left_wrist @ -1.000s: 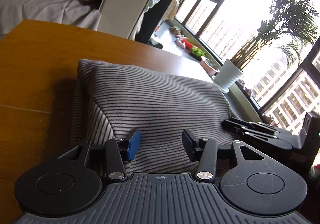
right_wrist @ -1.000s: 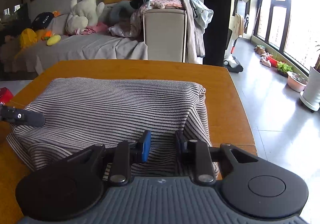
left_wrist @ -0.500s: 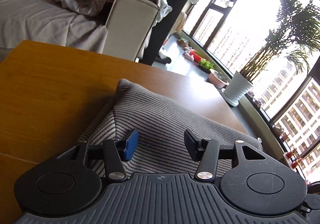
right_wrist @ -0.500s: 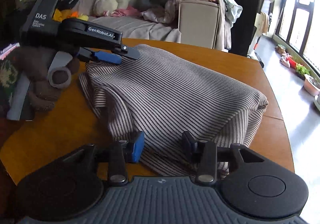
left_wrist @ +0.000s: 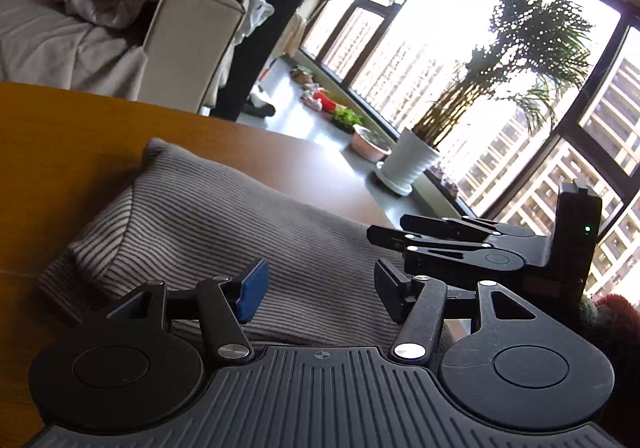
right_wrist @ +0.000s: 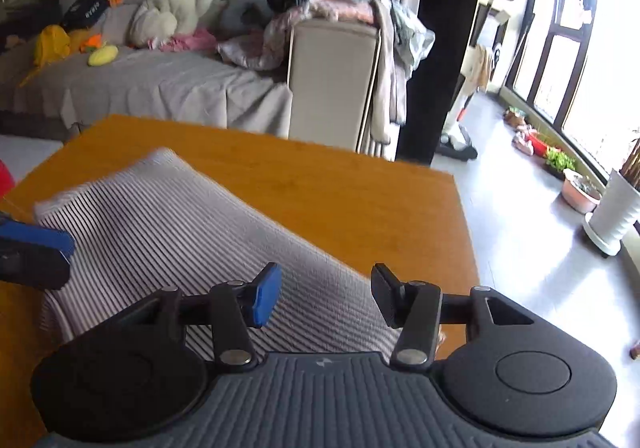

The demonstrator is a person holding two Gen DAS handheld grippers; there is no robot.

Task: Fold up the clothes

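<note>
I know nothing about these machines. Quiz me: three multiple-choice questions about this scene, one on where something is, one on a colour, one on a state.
1. Where does the striped garment lie?
A. on the wooden table
B. on the sofa
C. on the floor

2. What colour is the plant pot by the window?
A. red
B. white
C. black

3. How do the right tongs stand?
A. shut on the cloth
B. holding a toy
C. open, empty

Answers: 1 A, cloth rests on the orange wood. 2 B, the ribbed pot is white. 3 C, a gap shows between the fingers.

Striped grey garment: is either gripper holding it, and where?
Nothing held. Left gripper and right gripper are open above the striped grey garment.
</note>
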